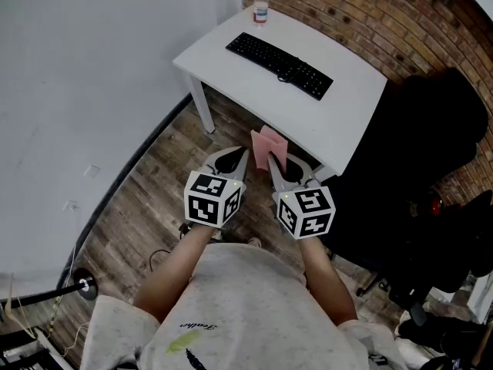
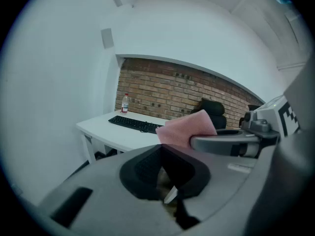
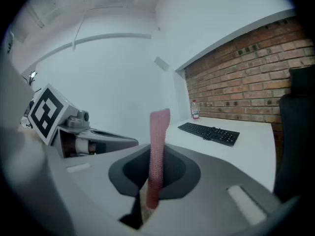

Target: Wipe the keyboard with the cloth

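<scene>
- right gripper (image 3: 153,181): jaws pressed together on a pink cloth (image 3: 158,146); the cloth stands upright between them, seen edge-on, its upper end rising clear of the jaw tips.
- in the head view the cloth (image 1: 268,146) sticks out ahead of the right gripper (image 1: 279,168), over the wooden floor (image 1: 146,199) and just short of the near edge of the desk; it is not touching the desk.
- left gripper (image 2: 165,176): jaws closed on each other, nothing between them. in its view the cloth shows to the right, held by the other gripper.
- the two grippers are side by side, near each other, each with its marker cube toward the person, left cube (image 1: 212,197), right cube (image 1: 306,210). both are held in front of the person's torso, forearms visible below.
- black keyboard (image 1: 279,65): lies flat on the white desk (image 1: 339,122), toward the far side, well apart from the cloth and both grippers.
- a clear plastic bottle (image 1: 261,4) with a red cap stands upright at the far corner of the desk, near the keyboard's left end, not touching it.
- a red brick wall (image 1: 362,14) runs behind the desk; a plain white wall is on the left.
- a black office chair (image 1: 431,129) stands at the right of the desk.
</scene>
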